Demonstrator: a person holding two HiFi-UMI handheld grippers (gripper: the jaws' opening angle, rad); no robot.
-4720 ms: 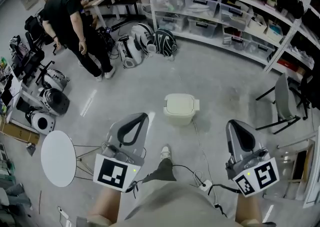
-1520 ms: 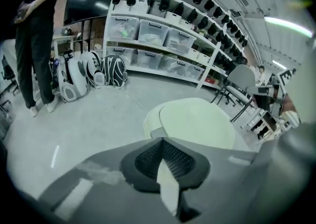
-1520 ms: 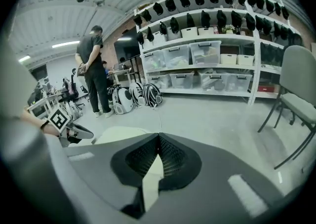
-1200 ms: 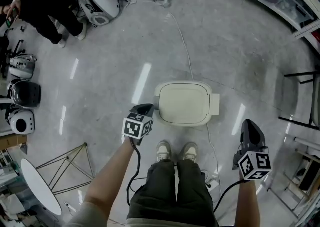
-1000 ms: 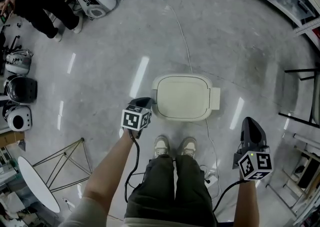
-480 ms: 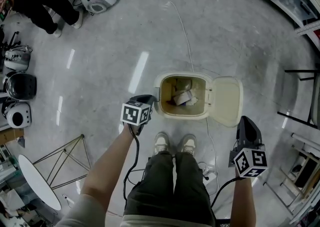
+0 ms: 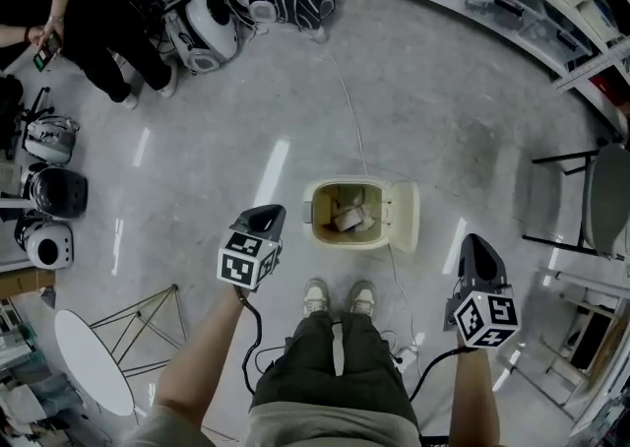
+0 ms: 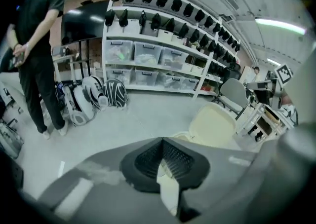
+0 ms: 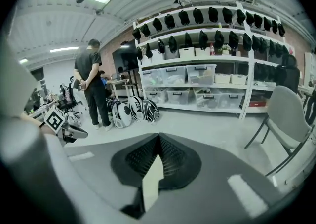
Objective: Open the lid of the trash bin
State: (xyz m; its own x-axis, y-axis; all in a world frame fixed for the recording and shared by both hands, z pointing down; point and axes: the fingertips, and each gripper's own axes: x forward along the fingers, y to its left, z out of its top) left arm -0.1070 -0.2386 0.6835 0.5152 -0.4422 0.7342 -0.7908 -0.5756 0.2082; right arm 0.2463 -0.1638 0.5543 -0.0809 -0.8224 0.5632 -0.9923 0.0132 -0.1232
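Pretty sure this one's basically done. The cream plastic trash bin (image 7: 316, 216) sits on the grey concrete floor (image 7: 443, 120), just beyond the person's white sneakers (image 7: 315, 295). Its flat cream lid (image 7: 403, 217) is flipped over to the right and hangs off the bin's right edge. From the head view you can look straight down into the bin and see some crumpled pale paper scraps (image 7: 346, 217) inside. The left gripper view agrees: the lid stands tilted up behind the rim.

The left gripper (image 7: 266, 215) hovers just left of the bin, close to its left rim. I can't tell for sure whether it's touching, but it looks apart. Its fingers are pressed together, tips meeting, with nothing between them. The right gripper (image 7: 474, 248) is off to the right and nearer the person, well apart from both bin and lid. Its fingers are pressed together on nothing too.

So what's left? My guess is nothing much beyond backing the grippers off. The lid looks tipped well past upright, so I'd bet it won't drop shut on its own, but that's a judgement call. Somebody in dark clothes (image 7: 94, 12) is standing at the far left, nowhere near the bin.
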